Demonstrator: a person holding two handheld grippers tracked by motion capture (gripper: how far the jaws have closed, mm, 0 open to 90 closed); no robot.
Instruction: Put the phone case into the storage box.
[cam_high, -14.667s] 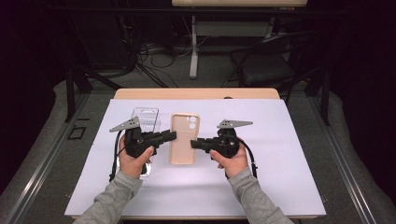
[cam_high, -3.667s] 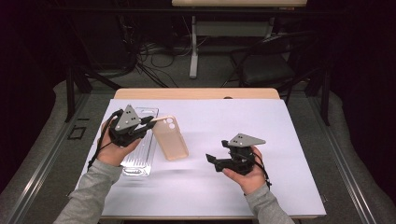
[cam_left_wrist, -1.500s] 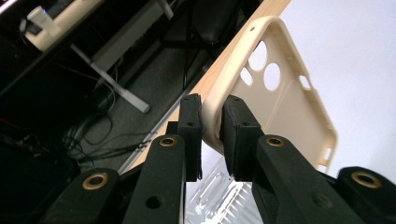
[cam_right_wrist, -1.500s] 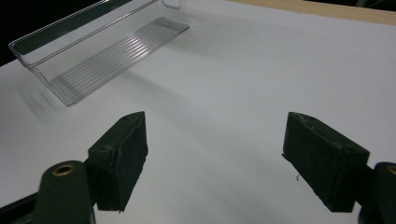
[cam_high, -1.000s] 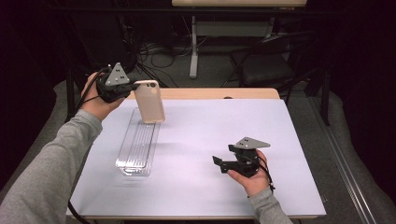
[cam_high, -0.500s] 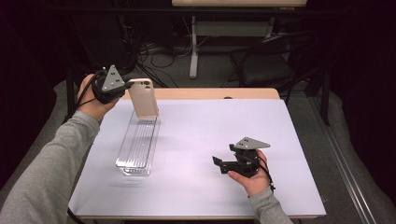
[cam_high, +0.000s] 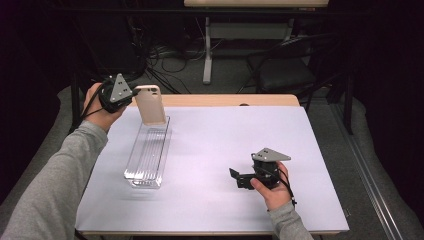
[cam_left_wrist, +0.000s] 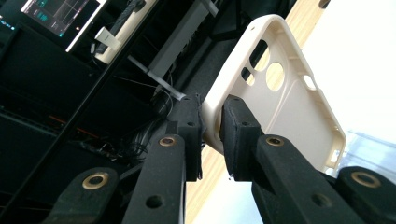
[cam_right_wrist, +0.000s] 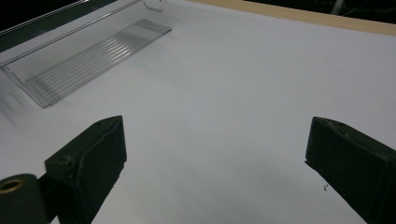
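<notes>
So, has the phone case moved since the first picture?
Yes. The phone case lay flat beside the tray; now the left gripper holds it upright above the tray's far end.

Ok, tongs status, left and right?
Left tongs: closed on the rim of the beige phone case.
Right tongs: open, nothing between them.

On the table (cam_high: 210, 200), the tray (cam_high: 147, 157) lies at the left, the phone case (cam_high: 151, 105) hangs above its far end in the left gripper (cam_high: 134, 97), and the right gripper (cam_high: 237, 177) sits well apart at the near right.
</notes>
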